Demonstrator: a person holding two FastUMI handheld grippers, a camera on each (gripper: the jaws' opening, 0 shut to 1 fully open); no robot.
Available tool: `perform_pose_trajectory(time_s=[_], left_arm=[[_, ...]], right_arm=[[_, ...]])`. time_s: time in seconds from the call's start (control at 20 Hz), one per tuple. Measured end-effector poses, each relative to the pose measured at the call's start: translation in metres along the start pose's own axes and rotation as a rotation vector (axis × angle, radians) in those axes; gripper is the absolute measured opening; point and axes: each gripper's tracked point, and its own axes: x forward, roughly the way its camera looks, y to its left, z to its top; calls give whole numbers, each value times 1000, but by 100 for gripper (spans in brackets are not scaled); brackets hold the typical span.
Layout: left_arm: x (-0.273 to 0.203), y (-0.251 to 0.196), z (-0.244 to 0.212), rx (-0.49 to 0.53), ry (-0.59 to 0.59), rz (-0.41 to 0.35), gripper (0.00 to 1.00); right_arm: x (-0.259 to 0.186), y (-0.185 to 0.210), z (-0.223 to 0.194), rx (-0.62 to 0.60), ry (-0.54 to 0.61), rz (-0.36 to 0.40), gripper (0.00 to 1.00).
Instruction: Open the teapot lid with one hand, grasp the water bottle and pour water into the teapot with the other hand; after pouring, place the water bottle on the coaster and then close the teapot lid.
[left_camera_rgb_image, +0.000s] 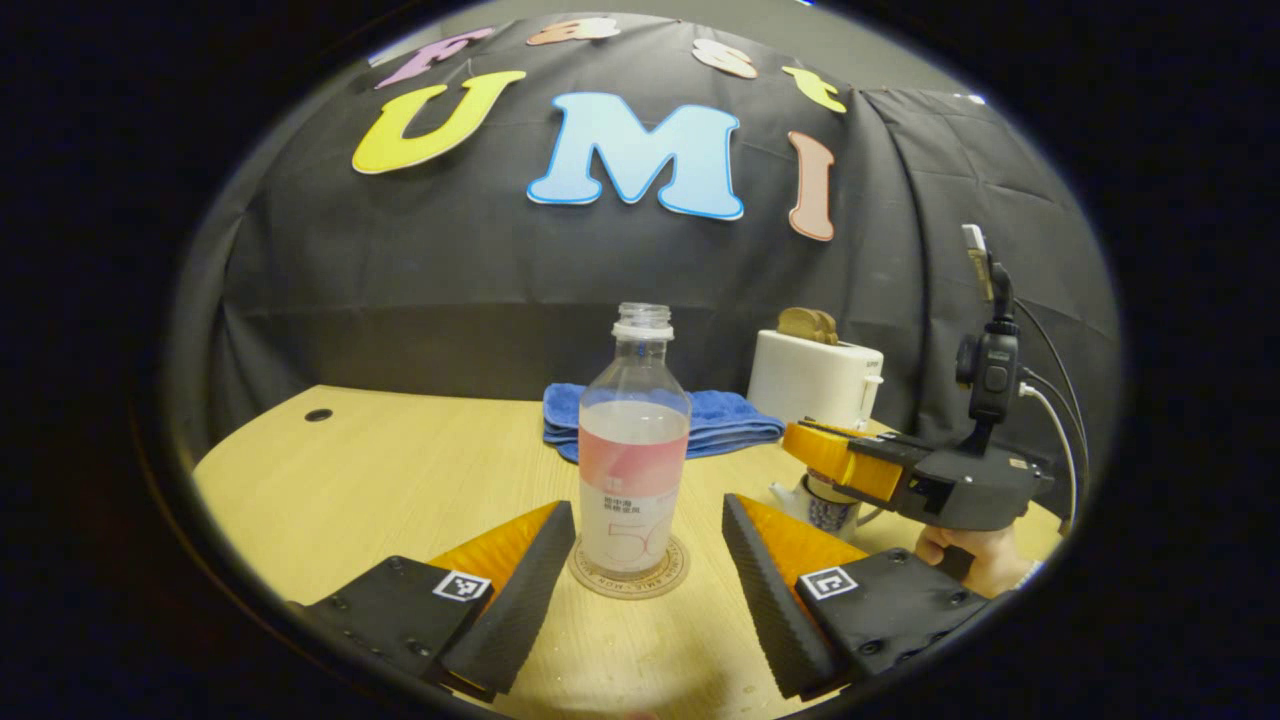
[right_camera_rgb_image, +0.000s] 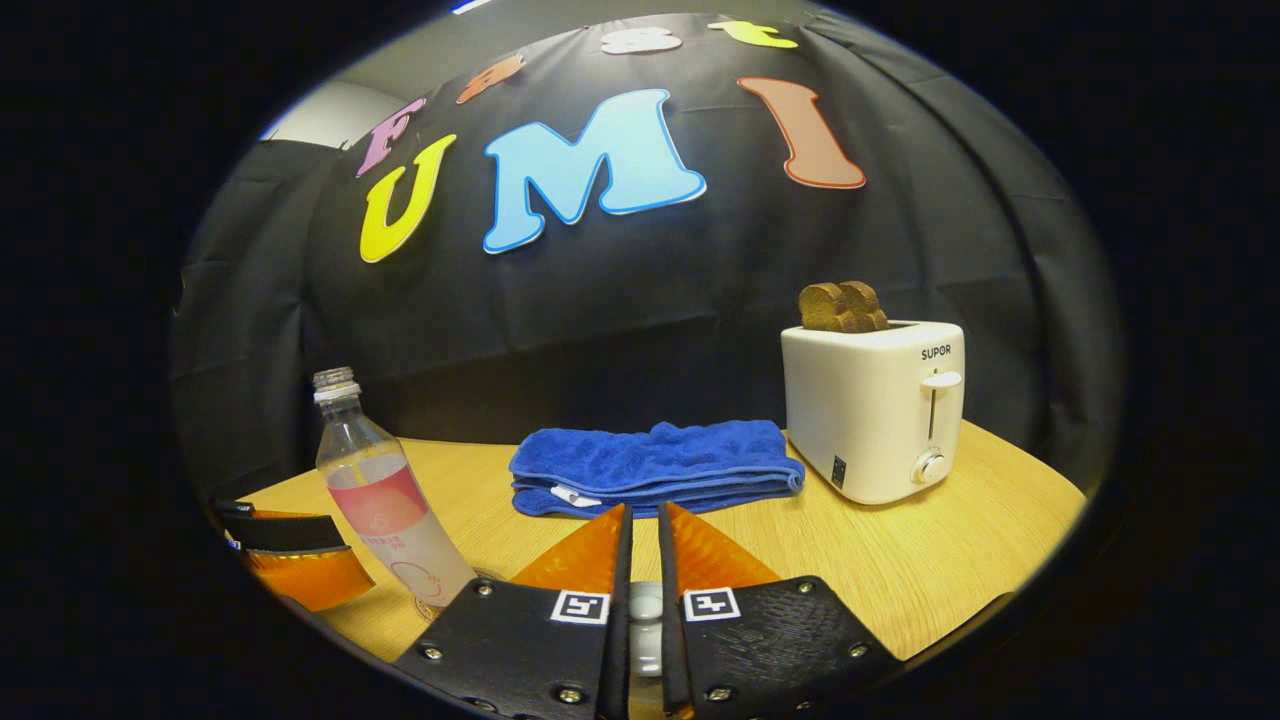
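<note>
Here the clear plastic water bottle (left_camera_rgb_image: 634, 440) with a pink label stands uncapped on the round coaster (left_camera_rgb_image: 630, 578) between the left gripper's (left_camera_rgb_image: 640, 585) spread ribbed jaws, while the right gripper's (right_camera_rgb_image: 640, 540) jaws pinch a small pale knob (right_camera_rgb_image: 645, 600).

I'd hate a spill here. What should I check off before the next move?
1. Bottle upright on the coaster: ok.
2. Bottle cap off: ok.
3. Left gripper jaws open on either side of the bottle, not touching it: ok.
4. Right gripper jaws closed on a pale lid knob: ok.
5. Lid lifted off the teapot: cannot tell, the right gripper covers its top.
</note>
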Motion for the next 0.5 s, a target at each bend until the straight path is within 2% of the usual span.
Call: perform_pose_trajectory(time_s=[0.5], left_arm=[[0, -1, 0, 7, -5, -5, 100]], right_arm=[[2, -4, -2, -49, -13, -21, 13]])
